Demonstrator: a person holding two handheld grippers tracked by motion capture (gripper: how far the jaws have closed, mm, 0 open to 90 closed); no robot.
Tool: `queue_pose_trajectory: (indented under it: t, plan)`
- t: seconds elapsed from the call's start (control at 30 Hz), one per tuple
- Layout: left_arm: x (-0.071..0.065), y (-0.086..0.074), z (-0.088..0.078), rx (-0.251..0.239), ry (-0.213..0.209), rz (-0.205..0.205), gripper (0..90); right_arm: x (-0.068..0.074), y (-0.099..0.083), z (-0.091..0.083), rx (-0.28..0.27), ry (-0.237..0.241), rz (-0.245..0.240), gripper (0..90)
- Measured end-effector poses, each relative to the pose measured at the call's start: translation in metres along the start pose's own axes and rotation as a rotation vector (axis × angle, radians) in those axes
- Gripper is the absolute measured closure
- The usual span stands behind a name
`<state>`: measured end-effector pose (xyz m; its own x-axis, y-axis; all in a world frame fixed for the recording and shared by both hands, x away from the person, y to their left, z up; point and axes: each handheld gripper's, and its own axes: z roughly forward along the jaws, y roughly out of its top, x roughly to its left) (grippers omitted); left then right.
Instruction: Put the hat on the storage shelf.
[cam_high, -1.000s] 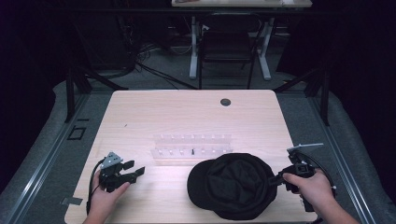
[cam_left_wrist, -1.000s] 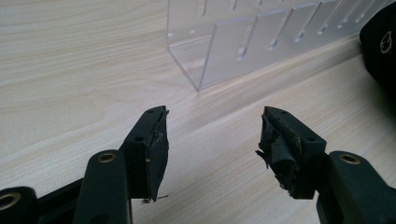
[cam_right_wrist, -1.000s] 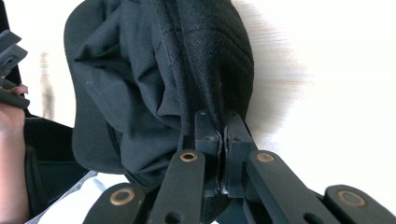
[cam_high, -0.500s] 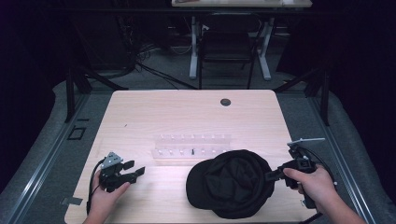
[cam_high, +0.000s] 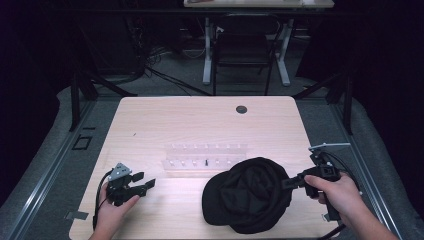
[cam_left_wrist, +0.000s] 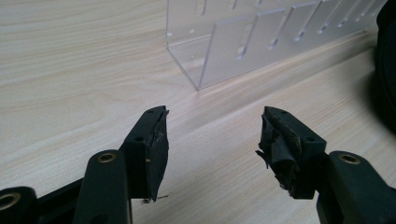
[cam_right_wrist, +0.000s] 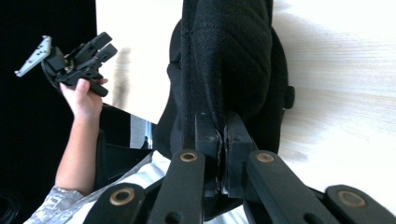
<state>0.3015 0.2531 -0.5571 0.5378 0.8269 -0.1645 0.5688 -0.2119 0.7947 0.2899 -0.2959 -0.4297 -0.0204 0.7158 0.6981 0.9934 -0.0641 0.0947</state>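
Observation:
A black cap (cam_high: 247, 195) lies at the front right of the wooden table (cam_high: 200, 125), its right edge lifted. My right gripper (cam_high: 290, 182) is shut on that edge; in the right gripper view the black jaws pinch a fold of the cap (cam_right_wrist: 224, 70) fabric. My left gripper (cam_high: 145, 182) rests at the front left in a hand, open, nothing between its fingers. In the left gripper view its fingertips (cam_left_wrist: 156, 135) hover over bare wood, pointing toward the clear plastic rack (cam_left_wrist: 261, 37).
The clear acrylic rack (cam_high: 205, 156) with a row of slots stands mid-table, just behind the cap. A round dark grommet (cam_high: 241, 109) is set in the table's far side. A chair and desk legs stand beyond the table.
My right gripper has risen a little with the cap's edge, and the cap has tilted and bunched toward the left. The left gripper has stayed still.

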Motion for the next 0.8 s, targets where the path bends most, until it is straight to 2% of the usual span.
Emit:
queue_pose_trajectory:
  t: [0.07, 0.1, 0.17, 0.23, 0.6, 0.67, 0.7, 0.73, 0.77, 0.8]
  plan:
    - [0.000, 0.000, 0.000, 0.001, 0.000, -0.001, 41.9, 0.001, 0.000, -0.001, 0.008, 0.003, -0.011, 87.4]
    - [0.000, 0.000, 0.000, 0.001, 0.000, 0.000, 41.9, 0.004, 0.000, -0.002, 0.003, 0.029, -0.008, 87.5]
    - [0.000, 0.000, 0.000, 0.001, 0.001, 0.000, 41.9, 0.005, 0.000, -0.003, 0.004, 0.030, -0.009, 87.5]
    - [0.000, 0.000, 0.000, 0.005, 0.002, 0.003, 41.9, 0.008, 0.000, -0.006, -0.009, 0.055, -0.015, 87.6]
    - [0.001, -0.002, 0.001, 0.010, 0.007, -0.002, 41.8, 0.016, 0.002, -0.012, -0.012, 0.084, -0.041, 87.6]
    - [0.000, -0.002, 0.001, 0.010, 0.008, -0.003, 41.8, 0.022, 0.002, -0.010, -0.052, 0.109, -0.018, 87.7]
    - [0.000, -0.002, 0.000, 0.012, 0.006, 0.001, 41.8, 0.022, 0.002, -0.010, -0.052, 0.109, -0.018, 87.7]
    - [-0.001, -0.002, 0.001, 0.011, 0.006, -0.003, 41.8, 0.021, 0.003, -0.013, -0.013, 0.104, -0.052, 87.7]
    - [-0.001, -0.001, 0.002, 0.011, 0.005, -0.001, 41.8, 0.023, 0.003, -0.013, -0.020, 0.126, -0.058, 87.7]
    - [-0.001, -0.001, 0.002, 0.011, 0.005, -0.001, 41.8, 0.023, 0.003, -0.013, -0.020, 0.126, -0.058, 87.7]
